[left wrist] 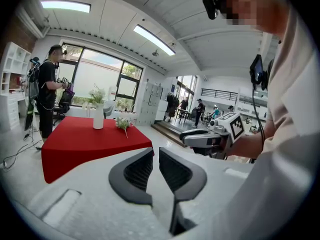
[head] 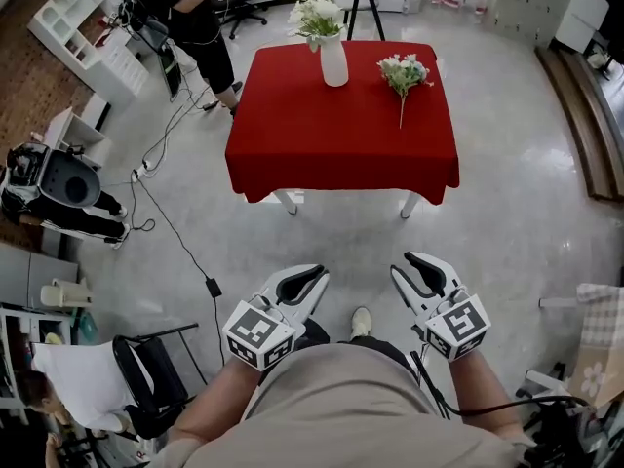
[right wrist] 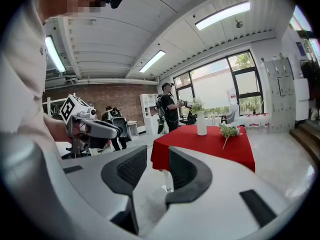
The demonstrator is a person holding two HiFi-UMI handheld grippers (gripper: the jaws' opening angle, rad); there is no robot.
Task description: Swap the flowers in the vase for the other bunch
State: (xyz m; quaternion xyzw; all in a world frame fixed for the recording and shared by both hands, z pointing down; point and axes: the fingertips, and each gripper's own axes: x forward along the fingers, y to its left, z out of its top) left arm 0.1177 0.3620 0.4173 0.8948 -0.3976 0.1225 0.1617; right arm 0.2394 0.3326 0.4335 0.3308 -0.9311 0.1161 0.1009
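Holding both grippers out at waist height, side by side and pointing slightly downward, the person is facing a square table [head: 341, 135] draped in a red cloth, which is standing well apart from them across the pale floor. Only two of the table's legs are showing under the cloth. The person's forearms are reaching in from the bottom edge of the head view, and their torso is covering the elbows.

A second person in black [head: 190, 18] is standing near the table's far left corner, cut off by the top of the frame.

The left gripper [head: 310, 279] is showing its two dark jaws only slightly apart, with a narrow gap and nothing between them. The right gripper [head: 414, 266] is holding its two jaws somewhat wider, also with nothing between them. One marker cube is sitting on each gripper.

One white vase [head: 333, 61] is standing upright near the far edge of the table, with one bunch of white flowers [head: 317, 16] sitting in it. One other bunch [head: 403, 74] is lying flat on the cloth to the vase's right, apart from it, its stem pointing toward the near edge. The blooms are too small to count.
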